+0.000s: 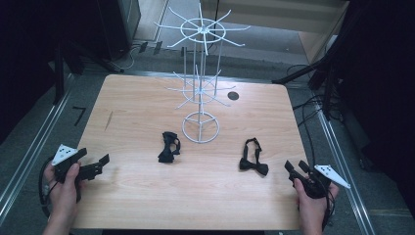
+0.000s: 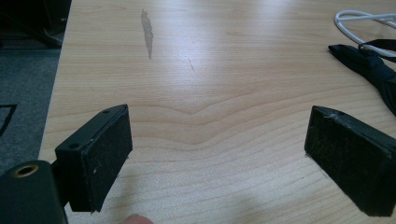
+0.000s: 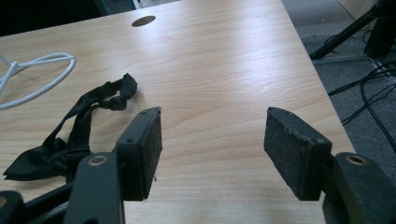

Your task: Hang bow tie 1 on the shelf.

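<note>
High view: two black bow ties (image 1: 254,157) and (image 1: 169,147) lie mid-frame on the desk (image 1: 142,196), soft, light, floppy, best pinched at the knot; left claw (image 1: 100,165) and right claw (image 1: 294,168) released, empty.

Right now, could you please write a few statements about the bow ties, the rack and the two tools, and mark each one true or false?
1. Two black bow ties lie on the table, the left bow tie and the right bow tie. True.
2. A bow tie hangs on the white wire rack. False: its arms are bare and both ties lie flat on the wood.
3. The right tool is open with nothing between its pads. True.
4. The left tool is clamped on a bow tie. False: it is open, with bare wood between its pads.
5. The rack stands at the near edge by the hands. False: it stands beyond the ties.
</note>
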